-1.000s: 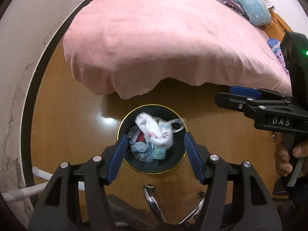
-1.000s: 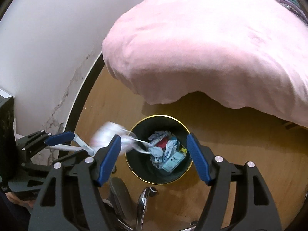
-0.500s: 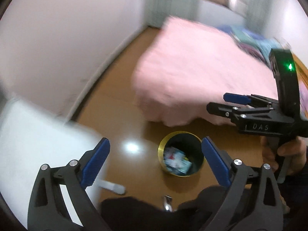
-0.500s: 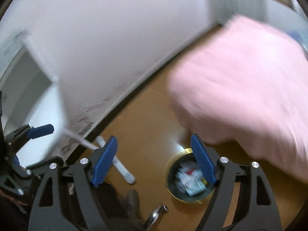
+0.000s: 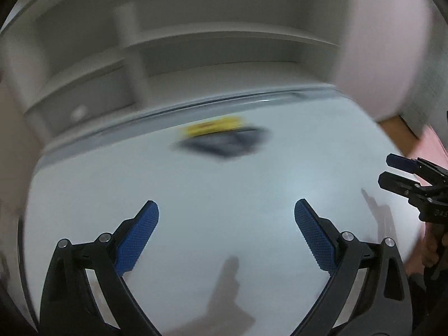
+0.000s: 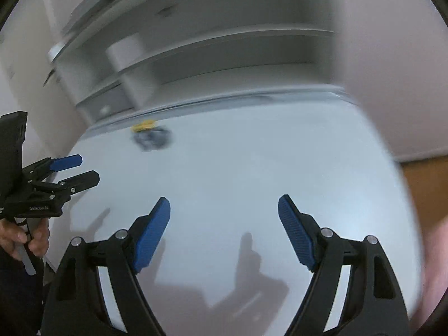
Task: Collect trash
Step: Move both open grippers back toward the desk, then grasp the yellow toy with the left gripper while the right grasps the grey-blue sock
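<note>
A blurred piece of trash, a yellow and dark wrapper (image 5: 221, 137), lies on the white desk top (image 5: 196, 184) near its far edge. My left gripper (image 5: 225, 210) hangs open above the desk with nothing between its blue pads, well short of the wrapper. In the right wrist view the wrapper (image 6: 151, 135) lies far left on the desk (image 6: 252, 162). My right gripper (image 6: 224, 204) is open and empty over the desk's middle. Each view shows the other gripper at its edge: the right one (image 5: 383, 168) and the left one (image 6: 89, 167). No trash bin is in view.
White shelving (image 5: 224, 50) rises behind the desk's far edge. A pale wall (image 6: 392, 70) stands to the right, with a strip of wooden floor (image 6: 425, 184) below it. Pink bedding (image 5: 431, 145) shows at the right. A person's hand (image 6: 28, 240) holds the left gripper's handle.
Both grippers swung away from the trash bin on the floor and up over a white desk. The bin and bed dropped out of view. The left jaws spread wider.
</note>
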A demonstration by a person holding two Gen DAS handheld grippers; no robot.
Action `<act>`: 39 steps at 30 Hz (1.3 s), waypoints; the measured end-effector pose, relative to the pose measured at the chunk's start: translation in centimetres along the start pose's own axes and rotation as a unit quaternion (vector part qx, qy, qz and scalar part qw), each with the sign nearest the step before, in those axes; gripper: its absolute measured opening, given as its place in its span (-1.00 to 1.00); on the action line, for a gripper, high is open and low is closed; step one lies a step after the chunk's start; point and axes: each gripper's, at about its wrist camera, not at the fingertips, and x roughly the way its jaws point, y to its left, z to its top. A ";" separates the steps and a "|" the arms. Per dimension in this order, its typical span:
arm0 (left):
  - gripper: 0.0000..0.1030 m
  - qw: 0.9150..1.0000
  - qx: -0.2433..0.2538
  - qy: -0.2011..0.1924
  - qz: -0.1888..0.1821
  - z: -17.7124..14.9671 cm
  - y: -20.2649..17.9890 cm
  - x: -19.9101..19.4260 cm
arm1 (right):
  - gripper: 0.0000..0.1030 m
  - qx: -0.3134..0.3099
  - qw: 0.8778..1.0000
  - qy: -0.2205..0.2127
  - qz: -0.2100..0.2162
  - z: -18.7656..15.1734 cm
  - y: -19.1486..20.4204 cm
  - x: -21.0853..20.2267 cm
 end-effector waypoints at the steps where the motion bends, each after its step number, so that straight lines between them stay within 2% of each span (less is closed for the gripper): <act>1: 0.84 1.000 -0.011 0.001 0.005 -0.2 1.4 -0.1 | 0.49 -0.010 1.000 0.006 0.006 0.8 0.9 1.2; 7: 0.84 0.999 -0.034 0.004 0.018 0.3 7.3 0.9 | 0.49 -0.062 0.997 0.038 0.023 6.1 5.5 8.2; 13: 0.84 1.000 -0.011 -0.002 0.004 2.9 8.0 3.7 | 0.41 -0.077 0.995 0.054 0.030 8.9 6.9 12.5; 16: 0.84 1.000 0.006 -0.006 0.001 4.7 7.5 5.3 | 0.28 -0.081 0.994 0.067 0.038 9.0 7.0 13.9; 17: 0.84 1.000 0.010 -0.006 0.001 5.3 7.4 5.8 | 0.18 -0.084 0.993 0.070 0.042 8.8 7.0 14.0; 18: 0.84 1.000 0.015 -0.007 -0.001 5.9 7.3 6.4 | -0.03 -0.088 0.992 0.072 0.051 8.7 7.0 14.1; 19: 0.84 1.000 0.019 -0.007 -0.004 6.3 7.2 6.8 | -0.17 -0.092 0.991 0.073 0.060 8.4 7.0 14.0; 20: 0.84 1.000 0.022 -0.007 -0.006 6.7 7.1 7.2 | -0.49 -0.096 0.990 0.075 0.064 8.1 7.0 13.7; 21: 0.84 1.000 0.028 -0.008 -0.008 7.1 6.8 7.6 | -0.66 -0.098 0.990 0.075 0.067 7.8 6.9 13.3; 22: 0.84 0.999 0.033 -0.009 -0.010 7.4 6.6 7.9 | -0.73 -0.099 0.990 0.075 0.068 7.6 6.8 12.8; 26: 0.84 0.997 0.067 -0.010 -0.024 8.0 4.8 8.7 | -0.78 -0.101 0.989 0.074 0.074 5.6 5.8 9.7; 29: 0.84 0.993 0.104 -0.011 -0.058 7.7 2.8 9.0 | -0.78 -0.087 0.991 0.074 0.064 4.0 4.3 7.8; 31: 0.84 0.991 0.118 -0.001 -0.067 7.4 1.8 9.4 | -0.78 -0.068 0.994 0.071 0.055 3.1 3.0 6.7; 35: 0.84 0.993 0.101 0.022 -0.054 7.1 0.7 10.5 | -0.78 -0.031 0.997 0.064 0.043 1.3 0.4 4.4; 39: 0.83 0.997 0.052 0.045 -0.033 7.2 0.7 11.6 | -0.78 -0.008 0.998 0.053 0.033 0.3 -1.1 2.8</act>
